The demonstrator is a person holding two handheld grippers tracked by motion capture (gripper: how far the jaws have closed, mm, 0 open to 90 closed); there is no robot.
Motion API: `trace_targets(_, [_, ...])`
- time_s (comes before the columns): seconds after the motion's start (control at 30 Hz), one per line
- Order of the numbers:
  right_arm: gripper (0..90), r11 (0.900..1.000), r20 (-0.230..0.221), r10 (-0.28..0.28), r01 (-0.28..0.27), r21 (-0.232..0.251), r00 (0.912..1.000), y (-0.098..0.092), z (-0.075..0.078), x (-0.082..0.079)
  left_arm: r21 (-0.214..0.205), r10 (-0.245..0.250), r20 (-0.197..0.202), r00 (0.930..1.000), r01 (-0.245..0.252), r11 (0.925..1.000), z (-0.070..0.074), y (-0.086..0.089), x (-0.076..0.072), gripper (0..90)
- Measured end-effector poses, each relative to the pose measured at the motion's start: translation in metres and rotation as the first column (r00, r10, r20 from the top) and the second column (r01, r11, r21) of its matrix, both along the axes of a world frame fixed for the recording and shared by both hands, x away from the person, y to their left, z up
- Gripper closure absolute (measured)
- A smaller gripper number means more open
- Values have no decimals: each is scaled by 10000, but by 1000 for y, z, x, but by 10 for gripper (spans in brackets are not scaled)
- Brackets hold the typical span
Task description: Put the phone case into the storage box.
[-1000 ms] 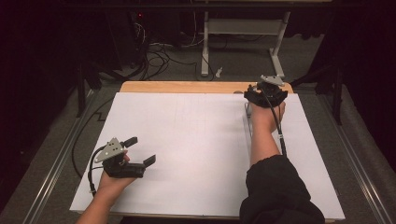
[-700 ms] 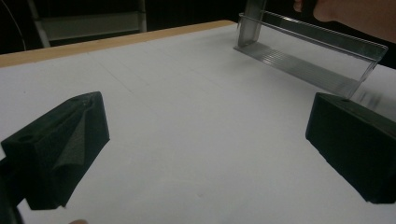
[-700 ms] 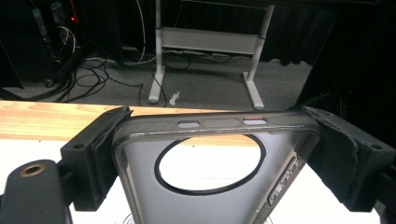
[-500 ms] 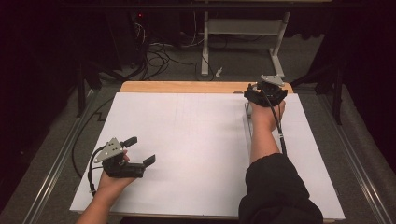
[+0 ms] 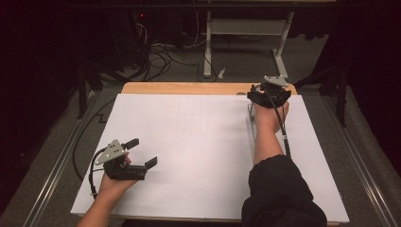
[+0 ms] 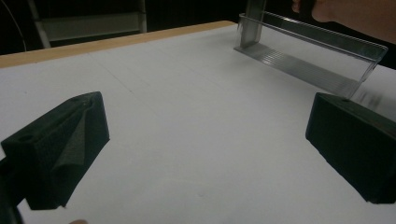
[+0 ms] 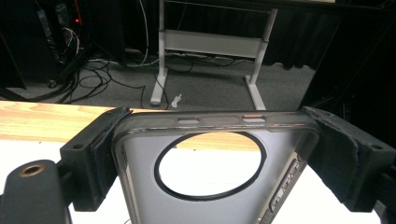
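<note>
Right gripper (image 7: 210,154) clamped on phone case (image 7: 215,163); left gripper (image 6: 205,154) wide open, empty.

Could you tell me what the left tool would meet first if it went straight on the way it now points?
Most likely the clear plastic stand lying across the white table. The left tool, jaws open, faces it over bare surface, though depth is hard to judge.

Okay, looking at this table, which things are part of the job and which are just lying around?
In the job:
right gripper, shut on the clear phone case
clear plastic stand on the white board

Lying about:
left gripper, open
cables
metal frame
</note>
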State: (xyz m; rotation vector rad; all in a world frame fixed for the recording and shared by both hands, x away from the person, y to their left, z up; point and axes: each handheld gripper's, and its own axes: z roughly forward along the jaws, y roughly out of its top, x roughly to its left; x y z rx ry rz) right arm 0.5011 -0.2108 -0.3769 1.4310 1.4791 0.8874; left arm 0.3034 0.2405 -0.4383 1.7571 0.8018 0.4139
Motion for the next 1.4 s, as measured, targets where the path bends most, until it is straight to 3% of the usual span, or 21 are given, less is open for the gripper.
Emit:
trace_targets(0.87, [115, 10000, 12, 71, -70, -46, 10000, -1, 0, 1, 69, -19, -56, 10000, 19, 10000, -1, 0, 1, 6])
trace_targets(1.4, [5, 9992, -51, 360, -359, 202, 9993, -6, 1, 1, 78, -9, -193, 9998, 10, 10000, -3, 0, 2, 6])
